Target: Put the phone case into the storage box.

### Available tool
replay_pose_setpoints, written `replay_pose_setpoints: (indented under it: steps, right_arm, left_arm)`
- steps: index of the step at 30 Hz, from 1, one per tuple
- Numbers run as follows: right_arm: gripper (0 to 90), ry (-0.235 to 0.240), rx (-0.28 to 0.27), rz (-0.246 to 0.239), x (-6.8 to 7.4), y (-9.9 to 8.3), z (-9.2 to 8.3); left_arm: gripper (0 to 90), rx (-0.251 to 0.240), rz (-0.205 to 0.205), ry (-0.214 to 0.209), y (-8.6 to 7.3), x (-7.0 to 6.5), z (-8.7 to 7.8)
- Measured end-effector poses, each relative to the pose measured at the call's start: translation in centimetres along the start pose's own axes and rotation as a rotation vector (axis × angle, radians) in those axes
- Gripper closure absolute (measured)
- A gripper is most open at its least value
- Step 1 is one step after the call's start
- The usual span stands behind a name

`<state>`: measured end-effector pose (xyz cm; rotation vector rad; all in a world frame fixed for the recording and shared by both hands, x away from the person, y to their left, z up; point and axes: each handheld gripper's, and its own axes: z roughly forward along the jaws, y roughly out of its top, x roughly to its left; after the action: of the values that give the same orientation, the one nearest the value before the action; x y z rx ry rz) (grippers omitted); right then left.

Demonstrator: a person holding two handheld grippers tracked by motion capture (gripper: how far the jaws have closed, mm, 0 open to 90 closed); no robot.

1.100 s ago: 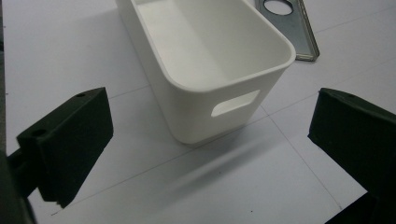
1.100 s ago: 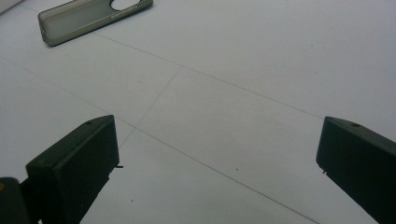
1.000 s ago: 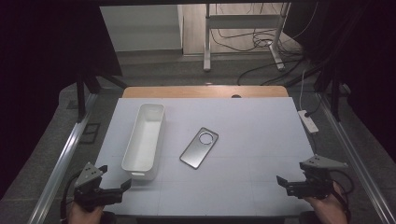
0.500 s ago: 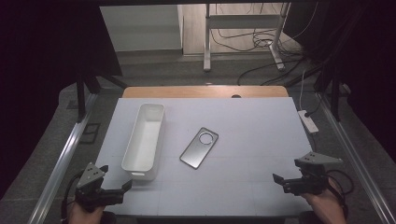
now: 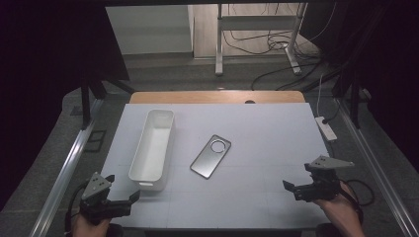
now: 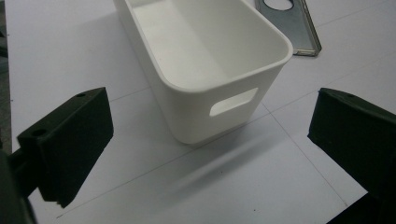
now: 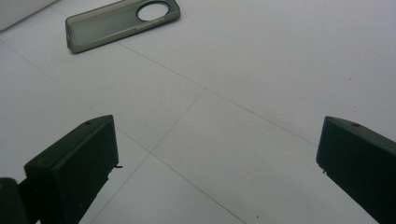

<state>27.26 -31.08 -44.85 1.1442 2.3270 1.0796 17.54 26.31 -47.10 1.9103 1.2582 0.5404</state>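
- The phone case (image 5: pixel 211 156) lies flat on the white table (image 5: pixel 267 133), just to the right of the white bin (image 5: pixel 153 148) and not touching it
- Its long axis runs slantwise: the end with the round camera hole points away from me and a little right, the plain end points back toward the bin's near end
- The bin lies lengthwise, nearly parallel to the case, and it is empty inside
- My left tongs (image 5: pixel 132 196) sit just before the bin's near end, where the handle slot is, jaws spread wide and holding nothing
- My right tongs (image 5: pixel 288 186) hover near the table's near right corner, well to the right of the bin, jaws also wide and empty
- From the right tongs the case lies forward and to the left, open table between
- I judge the right hand better placed for the case, as the bin stands between it and my left tongs; the grip should go across its narrow width
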Motion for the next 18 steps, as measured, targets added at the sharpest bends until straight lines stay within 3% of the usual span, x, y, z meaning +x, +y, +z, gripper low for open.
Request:
replay_pose_setpoints:
  steps: [18]
  right_arm:
    - [0.0, 0.067, -0.006, -0.039, 0.2, 1.5, 1.8]
  left_arm:
    - [1.0, -0.001, 0.005, -0.003, 0.0, 0.0, 0.0]
